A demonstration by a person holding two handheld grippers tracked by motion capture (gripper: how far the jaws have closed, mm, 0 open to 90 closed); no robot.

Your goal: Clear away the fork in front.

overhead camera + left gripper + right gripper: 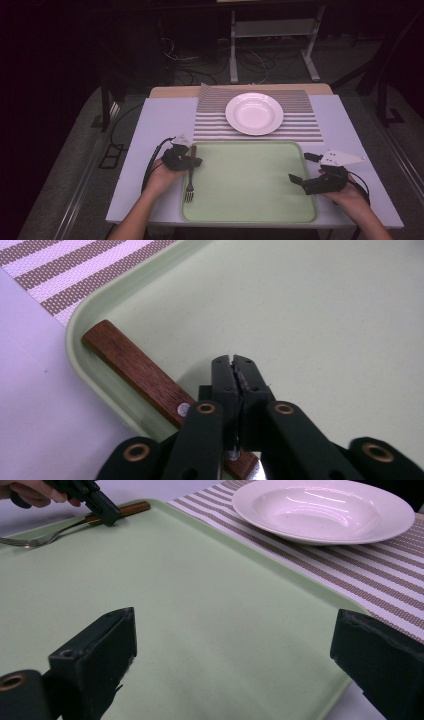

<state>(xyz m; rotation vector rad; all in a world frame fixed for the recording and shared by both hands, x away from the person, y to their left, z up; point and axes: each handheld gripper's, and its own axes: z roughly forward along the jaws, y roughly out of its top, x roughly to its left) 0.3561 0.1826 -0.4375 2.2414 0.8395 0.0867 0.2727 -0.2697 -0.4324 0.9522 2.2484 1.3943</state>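
— While the left tool (196,161) sits over the fork (190,175), what exactly is it doing there?

— Its jaws are pressed together, tips meeting, right above the wooden handle (131,364). From the left gripper view nothing sits between them; they rest on or just over the handle rather than pinching it.

— And where is the fork?

— Along the left edge of the green tray (250,215), handle pointing toward the striped mat (300,127), prongs toward the person. The handle leans against the tray's raised rim, which makes it awkward to clamp from the side (my guess is the closed tips are meant to nudge it clear first).

— The other hand?

— The right tool (300,167) hovers over the tray's right edge, jaws spread wide with nothing between them. It seems parked out of the way, though well placed to steady the tray.

— Where would the fork go?

— Probably beside the white plate (254,113), which sits in the middle of the mat on the desk (160,120), just beyond the tray.
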